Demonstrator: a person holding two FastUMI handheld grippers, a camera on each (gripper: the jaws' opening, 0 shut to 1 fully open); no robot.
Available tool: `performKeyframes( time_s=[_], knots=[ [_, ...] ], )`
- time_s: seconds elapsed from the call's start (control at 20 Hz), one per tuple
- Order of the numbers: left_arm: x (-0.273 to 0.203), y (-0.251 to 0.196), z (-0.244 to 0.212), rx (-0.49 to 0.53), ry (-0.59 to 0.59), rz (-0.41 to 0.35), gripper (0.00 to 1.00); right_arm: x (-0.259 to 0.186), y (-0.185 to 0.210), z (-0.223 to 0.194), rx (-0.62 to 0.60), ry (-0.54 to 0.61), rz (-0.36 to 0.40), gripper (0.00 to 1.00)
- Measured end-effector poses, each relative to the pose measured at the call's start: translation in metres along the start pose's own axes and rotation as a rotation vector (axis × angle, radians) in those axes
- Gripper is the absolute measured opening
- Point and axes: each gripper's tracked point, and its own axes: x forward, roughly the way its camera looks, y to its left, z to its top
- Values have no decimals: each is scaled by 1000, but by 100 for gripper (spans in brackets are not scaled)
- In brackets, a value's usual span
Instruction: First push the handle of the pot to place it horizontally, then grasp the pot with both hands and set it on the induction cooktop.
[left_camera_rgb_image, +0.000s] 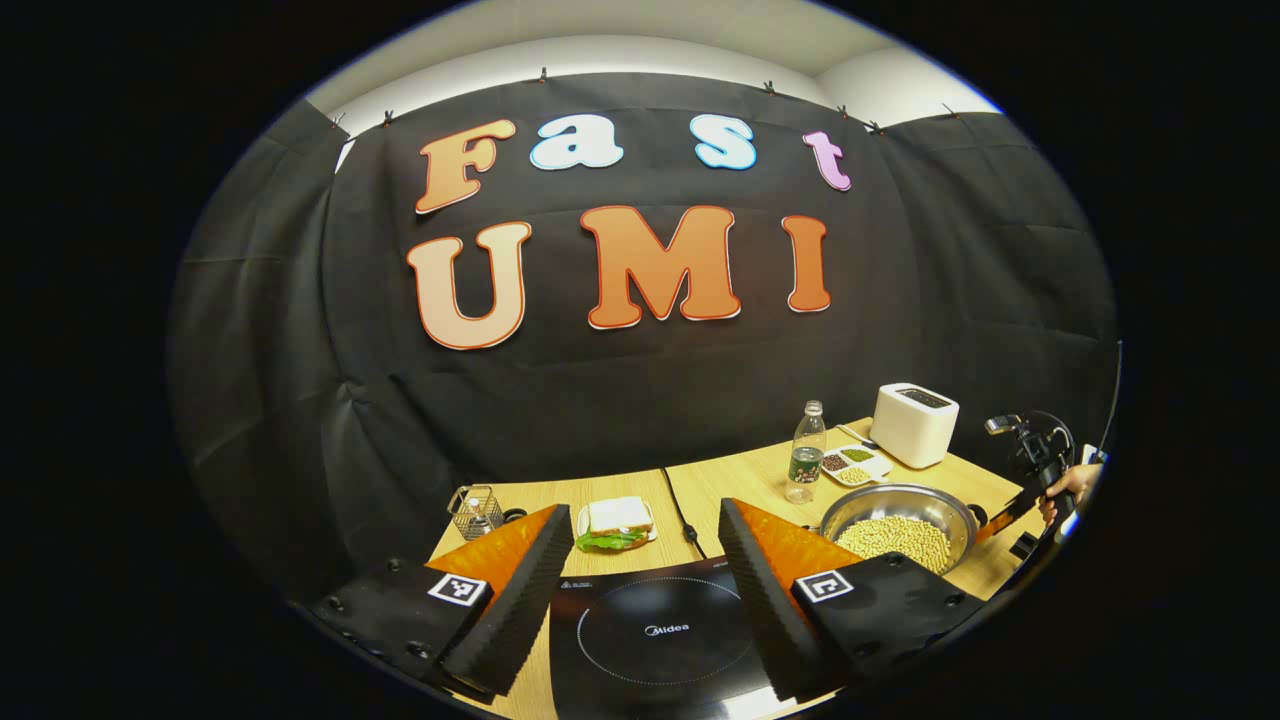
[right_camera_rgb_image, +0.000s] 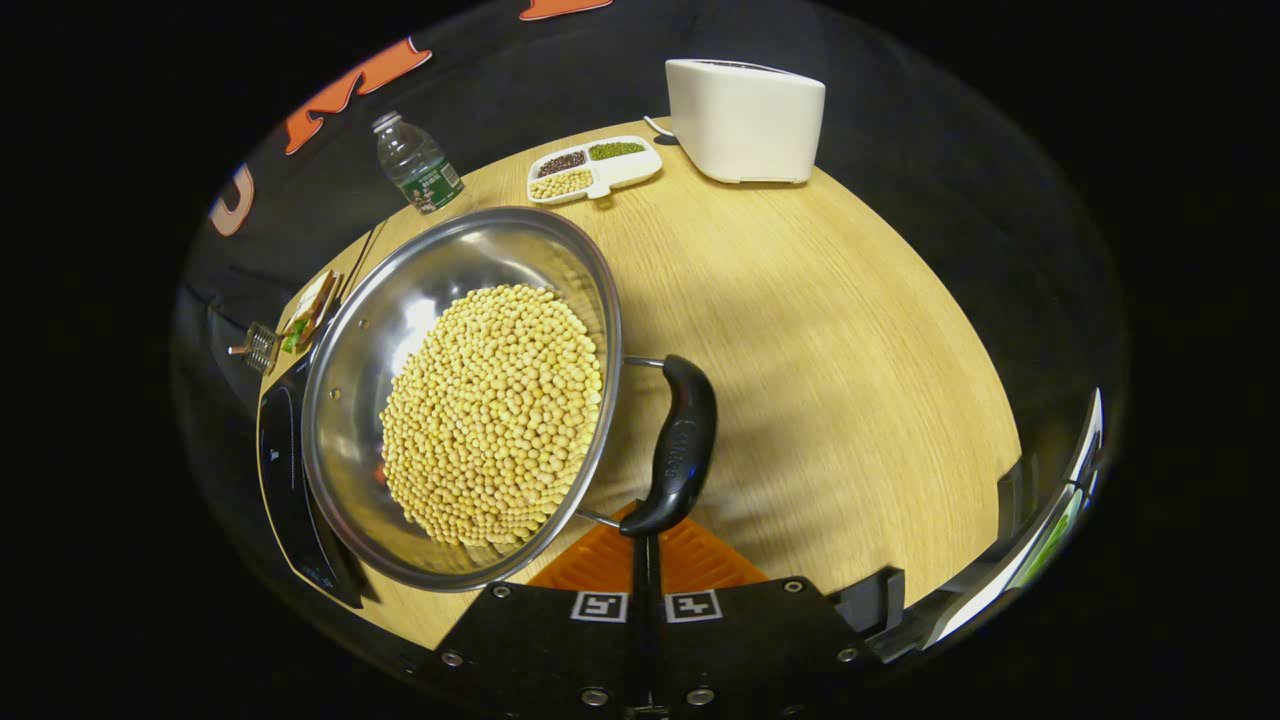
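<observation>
A: What is laid out, largest first?

B: A pale wood-grain tabletop. Near its front edge lies a flat glossy black induction cooktop printed "Midea". Beside it stands a round, shiny steel pot of small yellow soybeans, with a curved black handle. A smooth white toaster sits at the far edge.

A: And the grippers?

B: The left gripper hangs wide open over the cooktop. The right gripper is closed, fingers together, tips at the handle's near end.

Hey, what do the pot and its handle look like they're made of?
The pot looks like polished stainless steel: its bare inner wall is silvery and mirrors light. Its handle seems glossy black plastic, smooth with soft highlights, joined by thin metal rods.
</observation>
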Motion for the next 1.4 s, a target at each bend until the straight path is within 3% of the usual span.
performKeyframes(
  time_s=[0.25, 0.35, 0.45, 0.5, 0.55, 0.7, 0.95, 1.0, 1.05, 1.15, 1.3, 1.35, 1.4],
  knots=[
    [7, -5, -10, 30, 19, -2, 93, 9, -9, 31, -1, -6, -27, 0],
    [10, -7, -13, 31, 27, -8, 98, 12, -11, 44, -5, -10, -38, 0],
    [12, -12, -18, 30, 43, -17, 88, 15, -11, 57, -7, -18, -45, 0],
    [14, -14, -20, 32, 49, -20, 98, 16, -12, 63, -5, -19, -51, 0],
    [15, -17, -21, 34, 55, -23, 93, 17, -10, 69, -6, -26, -54, 0],
    [22, -26, -27, 29, 75, -44, 93, 22, -11, 77, -2, -31, -53, 0],
    [40, -72, -49, -31, 175, -148, 93, 8, -5, 73, 9, -11, 43, 0],
    [46, -85, -54, -44, 210, -174, 89, 0, -6, 78, 31, -36, 68, 0],
    [54, -99, -60, -54, 252, -202, 92, -8, -8, 85, 49, -66, 93, 0],
    [64, -134, -74, -78, 337, -274, 96, -23, -13, 92, 80, -103, 133, 8],
    [76, -174, -97, -96, 473, -345, 96, -31, -26, 101, 79, -134, 126, 35],
    [81, -183, -109, -96, 517, -359, 96, -35, -26, 103, 84, -139, 133, 33],
    [86, -192, -120, -94, 559, -364, 97, -38, -25, 105, 89, -145, 142, 48]
  ],
)
